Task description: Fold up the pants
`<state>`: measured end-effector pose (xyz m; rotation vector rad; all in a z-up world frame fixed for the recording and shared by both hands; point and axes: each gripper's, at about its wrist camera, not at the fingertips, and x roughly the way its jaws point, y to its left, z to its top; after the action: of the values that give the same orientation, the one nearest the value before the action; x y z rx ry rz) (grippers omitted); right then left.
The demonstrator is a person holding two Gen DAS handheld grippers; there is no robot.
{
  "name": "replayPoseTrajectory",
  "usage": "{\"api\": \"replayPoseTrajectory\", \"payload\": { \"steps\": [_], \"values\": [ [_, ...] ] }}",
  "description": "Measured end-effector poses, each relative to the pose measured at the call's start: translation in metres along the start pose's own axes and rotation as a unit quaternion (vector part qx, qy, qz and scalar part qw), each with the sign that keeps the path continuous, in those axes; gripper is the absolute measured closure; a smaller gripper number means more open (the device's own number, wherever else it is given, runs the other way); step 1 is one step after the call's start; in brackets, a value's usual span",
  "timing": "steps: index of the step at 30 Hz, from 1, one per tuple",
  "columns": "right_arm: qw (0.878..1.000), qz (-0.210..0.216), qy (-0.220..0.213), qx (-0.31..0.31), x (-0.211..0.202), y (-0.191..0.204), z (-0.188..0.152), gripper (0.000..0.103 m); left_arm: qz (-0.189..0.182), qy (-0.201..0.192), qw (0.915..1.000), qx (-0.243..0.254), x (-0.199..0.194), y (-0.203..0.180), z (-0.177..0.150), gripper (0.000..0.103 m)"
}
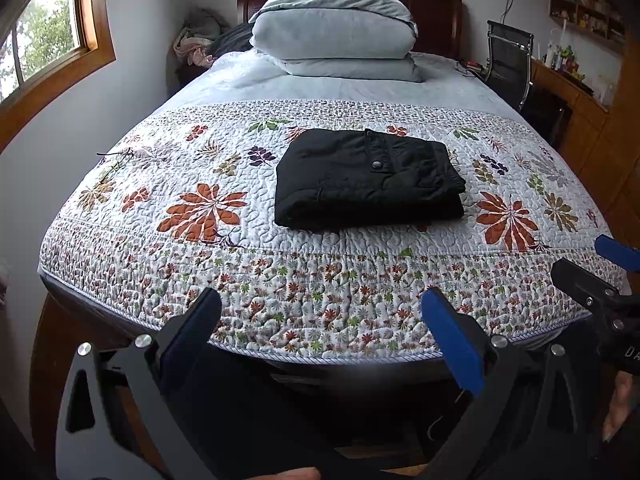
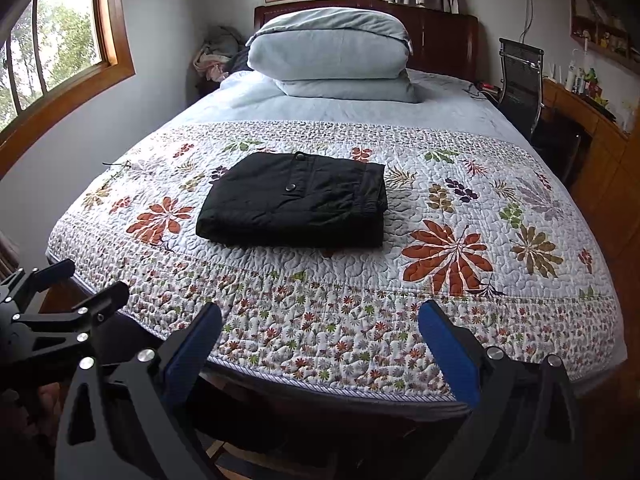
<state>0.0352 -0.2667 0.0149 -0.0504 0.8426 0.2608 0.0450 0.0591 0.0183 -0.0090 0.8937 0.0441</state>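
Folded black pants (image 1: 366,180) on floral quilt (image 1: 280,280); pillows (image 1: 332,32) behind, desk (image 2: 592,128) perhaps rightward. Left gripper (image 1: 320,320), right gripper (image 2: 320,324) spread, empty.

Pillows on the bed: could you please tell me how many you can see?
2, stacked at the headboard end: the top pillow rests on the bottom pillow. More may be hidden behind them.

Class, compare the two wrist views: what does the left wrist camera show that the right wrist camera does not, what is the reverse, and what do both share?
Only the left wrist view shows the right gripper from the side, at its right edge. Only the right wrist view shows the left gripper at its left edge. Both show the folded black pants on the floral quilt, the stacked pillows, the black chair, and open jaws holding nothing.
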Motion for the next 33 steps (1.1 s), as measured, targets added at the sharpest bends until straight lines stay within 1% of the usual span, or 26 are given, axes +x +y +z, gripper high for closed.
{"api": "replayPoseTrajectory", "payload": {
  "steps": [33],
  "values": [
    [1.000,-0.003,-0.004,0.001,-0.0027,0.0014,0.0028,0.004,0.002,-0.004,1.0000,-0.002,-0.0027,-0.0002,0.0003,0.003]
  ]
}}
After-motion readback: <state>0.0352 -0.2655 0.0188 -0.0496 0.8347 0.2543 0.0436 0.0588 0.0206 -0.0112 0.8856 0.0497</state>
